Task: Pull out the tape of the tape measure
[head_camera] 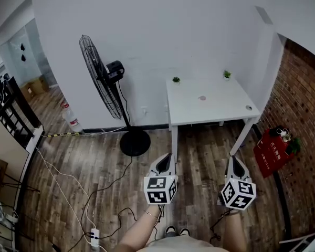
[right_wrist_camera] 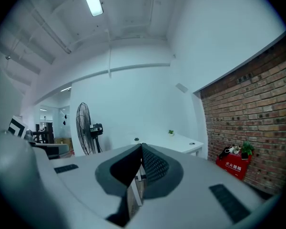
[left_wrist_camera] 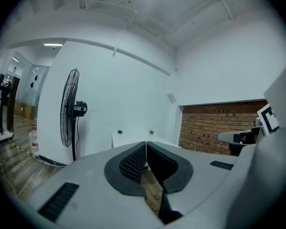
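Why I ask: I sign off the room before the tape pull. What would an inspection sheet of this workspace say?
Surface: white table, mostly bare.
Job's things: no tape measure made out; two small spots on the table, too small to tell.
Clutter: two potted plants at the table's back edge.
Grippers: left gripper and right gripper both shut, nothing between the jaws.
Cables: loose cables across the wood floor; power strip.
Surroundings: standing fan, brick wall, red box.

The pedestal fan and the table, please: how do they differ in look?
The pedestal fan is black, the table white. The fan stands on one pole with a round base, the table on thin legs. The table bears two small plants; the fan bears nothing. Both stand by the white wall.
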Available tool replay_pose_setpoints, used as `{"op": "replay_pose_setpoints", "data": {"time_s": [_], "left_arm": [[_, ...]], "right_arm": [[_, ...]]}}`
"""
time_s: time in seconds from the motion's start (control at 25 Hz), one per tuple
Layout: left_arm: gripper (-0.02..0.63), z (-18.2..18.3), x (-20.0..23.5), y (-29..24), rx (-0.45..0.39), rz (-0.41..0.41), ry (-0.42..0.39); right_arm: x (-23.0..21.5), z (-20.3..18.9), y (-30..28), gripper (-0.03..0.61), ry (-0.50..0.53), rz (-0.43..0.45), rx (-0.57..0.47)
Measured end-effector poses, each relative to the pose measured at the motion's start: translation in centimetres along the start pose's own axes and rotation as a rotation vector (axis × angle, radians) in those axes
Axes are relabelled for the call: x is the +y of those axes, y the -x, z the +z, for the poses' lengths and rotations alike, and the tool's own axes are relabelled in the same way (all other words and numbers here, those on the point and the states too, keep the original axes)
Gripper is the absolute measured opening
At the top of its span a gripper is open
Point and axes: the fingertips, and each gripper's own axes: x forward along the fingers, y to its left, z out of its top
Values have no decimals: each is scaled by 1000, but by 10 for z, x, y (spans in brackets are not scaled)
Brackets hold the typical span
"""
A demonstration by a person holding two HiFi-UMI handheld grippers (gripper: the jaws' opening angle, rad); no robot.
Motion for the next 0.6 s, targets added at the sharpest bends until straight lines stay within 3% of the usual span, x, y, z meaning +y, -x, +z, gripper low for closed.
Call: {"op": "replay_pose_setpoints", "data": {"time_s": [0.28,0.44,0.52,0.6], "left_arm": [[15,-4,-5,3,10,-7,6],[25,-3,-7,1,4,-12,8],[103,-1,-8,-2,2,-17,10],[138,1,-9,-5,1,-18,7]], "right_arm": [[0,-1,6,6,29,4,5],[-2,0,8,62,37,5,4],[-5,0,7,80,38,2,6],[-8,1,7,112,36,-1,5]]}}
